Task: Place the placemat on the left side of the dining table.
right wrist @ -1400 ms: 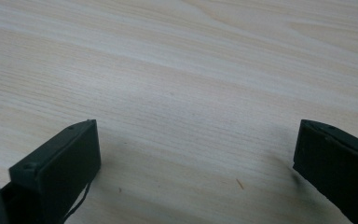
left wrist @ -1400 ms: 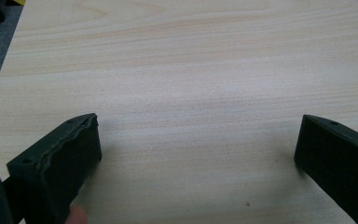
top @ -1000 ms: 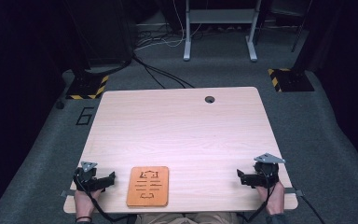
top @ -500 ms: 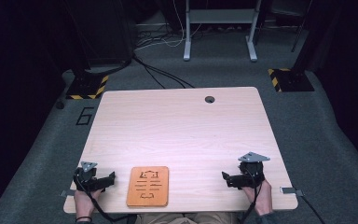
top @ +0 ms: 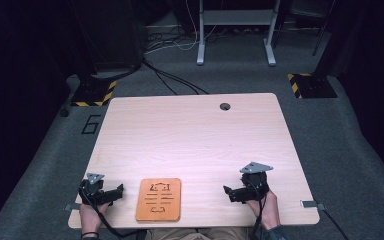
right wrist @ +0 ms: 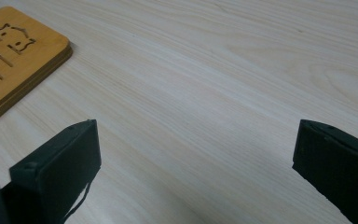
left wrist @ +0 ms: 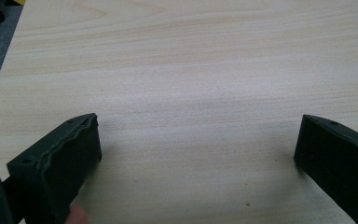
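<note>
One hand-held gripper has moved: the right hand-held gripper (top: 232, 192) now sits nearer the wooden board (top: 158, 199).
Both are wide open and empty; the left hand-held gripper (top: 114, 192) rests unmoved on the surface (top: 195, 135), suggesting an approach.

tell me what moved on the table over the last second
The right gripper slid left along the table's near edge, toward the orange wooden board, with its jaws open and empty. Nothing was taken hold of or let go. The left gripper and the board stayed where they were.
</note>
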The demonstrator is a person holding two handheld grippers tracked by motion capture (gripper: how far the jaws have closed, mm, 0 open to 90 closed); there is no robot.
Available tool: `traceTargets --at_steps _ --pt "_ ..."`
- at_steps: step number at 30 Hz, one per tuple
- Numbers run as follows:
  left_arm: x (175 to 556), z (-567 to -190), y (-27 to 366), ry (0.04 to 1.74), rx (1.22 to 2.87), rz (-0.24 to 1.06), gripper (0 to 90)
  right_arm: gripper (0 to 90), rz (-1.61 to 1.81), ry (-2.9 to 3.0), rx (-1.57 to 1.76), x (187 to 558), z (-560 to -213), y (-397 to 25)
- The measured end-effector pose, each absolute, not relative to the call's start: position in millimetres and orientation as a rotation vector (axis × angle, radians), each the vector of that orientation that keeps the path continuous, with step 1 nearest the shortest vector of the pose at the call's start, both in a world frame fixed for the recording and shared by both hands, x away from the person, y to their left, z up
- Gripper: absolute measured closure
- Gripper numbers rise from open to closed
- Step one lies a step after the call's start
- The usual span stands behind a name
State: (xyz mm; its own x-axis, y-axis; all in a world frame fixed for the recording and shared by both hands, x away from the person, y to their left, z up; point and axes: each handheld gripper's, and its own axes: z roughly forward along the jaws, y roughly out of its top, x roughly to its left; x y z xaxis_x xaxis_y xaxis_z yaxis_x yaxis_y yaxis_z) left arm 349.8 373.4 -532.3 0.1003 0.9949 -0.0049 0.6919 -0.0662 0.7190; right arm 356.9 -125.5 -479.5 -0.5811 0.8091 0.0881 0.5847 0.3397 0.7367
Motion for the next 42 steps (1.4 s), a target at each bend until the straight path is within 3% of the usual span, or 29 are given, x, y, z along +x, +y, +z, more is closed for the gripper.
traceTargets --at_steps 42 --pt "349 -532 374 1.649 1.817 0.688 0.8 1.0 1.144 2.582 1.038 381 -489 0"
